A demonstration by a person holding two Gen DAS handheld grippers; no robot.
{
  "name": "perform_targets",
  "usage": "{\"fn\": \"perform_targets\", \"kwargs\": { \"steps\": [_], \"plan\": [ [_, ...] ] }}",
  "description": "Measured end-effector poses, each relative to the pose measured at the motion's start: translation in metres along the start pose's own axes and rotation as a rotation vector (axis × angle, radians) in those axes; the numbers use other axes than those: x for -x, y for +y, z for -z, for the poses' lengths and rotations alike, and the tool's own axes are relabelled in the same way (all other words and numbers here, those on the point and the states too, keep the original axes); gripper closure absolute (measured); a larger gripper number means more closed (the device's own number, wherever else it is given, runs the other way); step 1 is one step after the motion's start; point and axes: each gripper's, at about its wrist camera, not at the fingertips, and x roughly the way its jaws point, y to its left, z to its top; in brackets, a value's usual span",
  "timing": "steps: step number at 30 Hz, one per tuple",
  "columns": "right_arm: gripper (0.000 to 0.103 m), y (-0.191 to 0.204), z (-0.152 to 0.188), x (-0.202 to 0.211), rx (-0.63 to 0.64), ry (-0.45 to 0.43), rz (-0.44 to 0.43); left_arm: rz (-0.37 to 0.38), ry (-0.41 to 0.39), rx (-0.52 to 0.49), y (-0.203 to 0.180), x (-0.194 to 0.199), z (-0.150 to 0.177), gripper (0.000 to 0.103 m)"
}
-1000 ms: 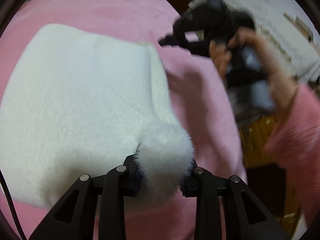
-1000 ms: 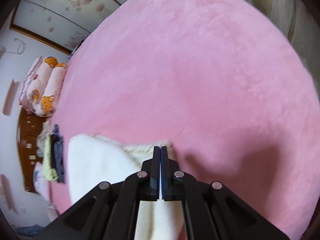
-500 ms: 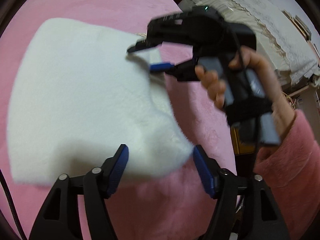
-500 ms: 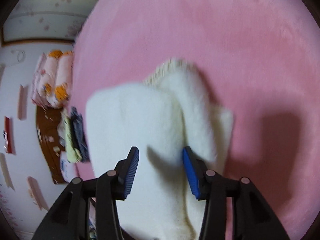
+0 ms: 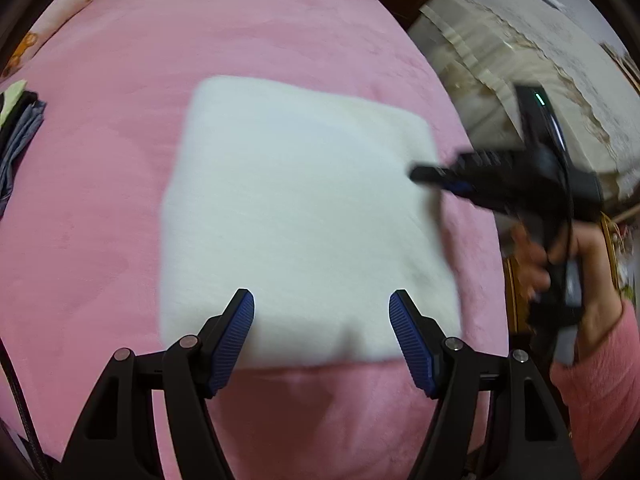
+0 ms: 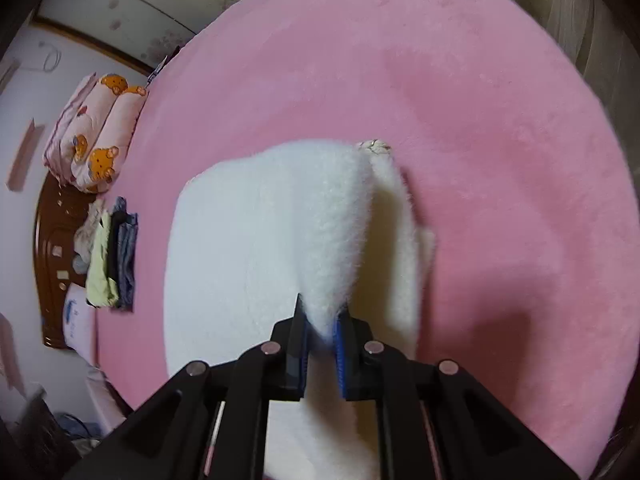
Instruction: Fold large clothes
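So the folded garment [image 5: 304,208] sits on the bed [image 5: 100,200], roughly in the middle. A small stack of clothes [image 6: 114,256] lies near the bed's edge, well apart from it, with pillows [image 6: 96,132] further along that same edge, beside the headboard [image 6: 52,264].

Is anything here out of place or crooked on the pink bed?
One thing: the white fleece garment lies mostly flat on the pink blanket, but its right edge is pulled up into a ridge, pinched in the right gripper. The left gripper hangs open, empty.
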Motion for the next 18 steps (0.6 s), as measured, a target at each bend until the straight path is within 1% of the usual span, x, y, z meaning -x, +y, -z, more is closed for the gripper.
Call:
{"fn": "perform_targets", "kwargs": {
  "steps": [2,4,6,9,11,12,15,16,17,18],
  "plan": [
    [0.094,-0.005,0.003,-0.001,0.0,0.001,0.055,-0.016,0.009,0.036,0.01,-0.002,-0.003,0.035],
    [0.094,-0.019,0.004,-0.002,-0.016,-0.006,0.098,-0.029,0.027,0.064,0.018,-0.007,-0.005,0.035],
    [0.094,-0.038,0.005,-0.007,-0.077,-0.029,0.126,-0.044,0.038,0.063,0.017,-0.019,0.003,0.035],
    [0.093,-0.051,0.006,-0.021,-0.101,-0.058,0.185,-0.085,0.051,0.041,0.017,-0.024,0.007,0.035],
    [0.091,-0.048,0.007,-0.03,-0.058,-0.076,0.244,-0.108,0.059,0.031,0.022,-0.03,0.009,0.035],
    [0.089,-0.042,0.008,-0.037,-0.015,-0.091,0.302,-0.114,0.064,0.028,0.022,-0.032,0.01,0.035],
    [0.086,-0.027,0.014,-0.042,0.08,-0.142,0.41,-0.142,0.08,0.028,0.023,-0.039,0.013,0.035],
    [0.085,-0.024,0.016,-0.039,0.095,-0.156,0.414,-0.143,0.079,0.027,0.025,-0.039,0.013,0.035],
    [0.085,-0.021,0.018,-0.035,0.106,-0.172,0.4,-0.14,0.076,0.025,0.024,-0.039,0.012,0.035],
    [0.084,-0.021,0.021,-0.029,0.113,-0.185,0.365,-0.134,0.069,0.022,0.021,-0.039,0.01,0.035]
  ]
}}
